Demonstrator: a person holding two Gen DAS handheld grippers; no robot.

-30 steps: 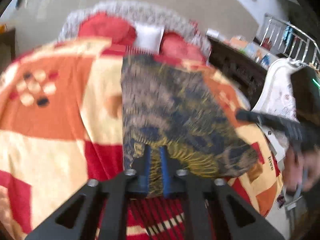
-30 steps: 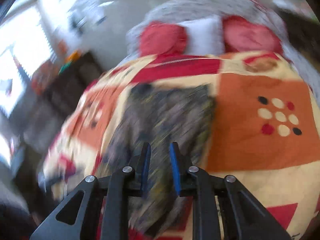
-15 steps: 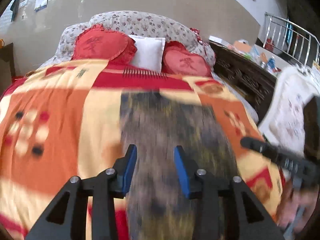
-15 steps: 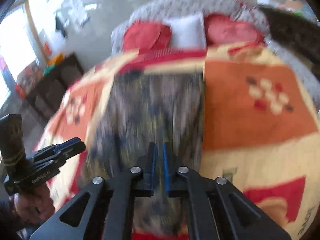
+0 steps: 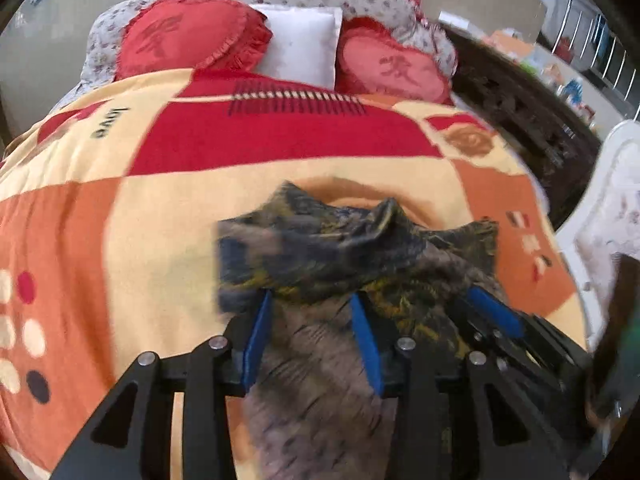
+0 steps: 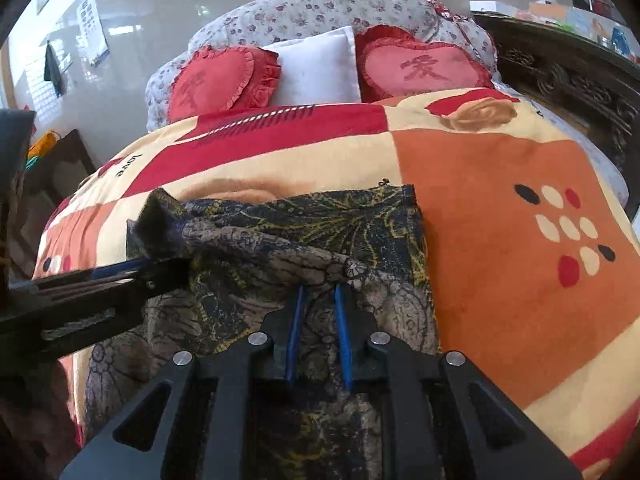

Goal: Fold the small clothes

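Note:
A dark patterned garment (image 6: 304,236), navy and brown with yellow lines, lies on the bed's blanket (image 6: 500,184), its near part folded back over the far part. It also shows, blurred, in the left wrist view (image 5: 352,248). My left gripper (image 5: 312,300) has its jaws apart, with the folded cloth edge lying across the blue pads (image 5: 258,328). It also shows in the right wrist view (image 6: 160,270) at the fold's left corner. My right gripper (image 6: 318,292) has a narrow gap between its pads, its tips under the folded edge. It appears in the left wrist view (image 5: 492,312) too.
The blanket (image 5: 120,200) is orange, cream and red. Two red heart cushions (image 6: 224,82) and a white pillow (image 6: 316,66) lean on a floral headboard (image 6: 320,8). A dark carved cabinet (image 6: 568,76) stands at the right and a dark table (image 6: 60,168) at the left.
The garment was spread long over the blanket; now its near edge is carried forward and folded over the far part. My left jaws have opened and my right jaws have parted a little.

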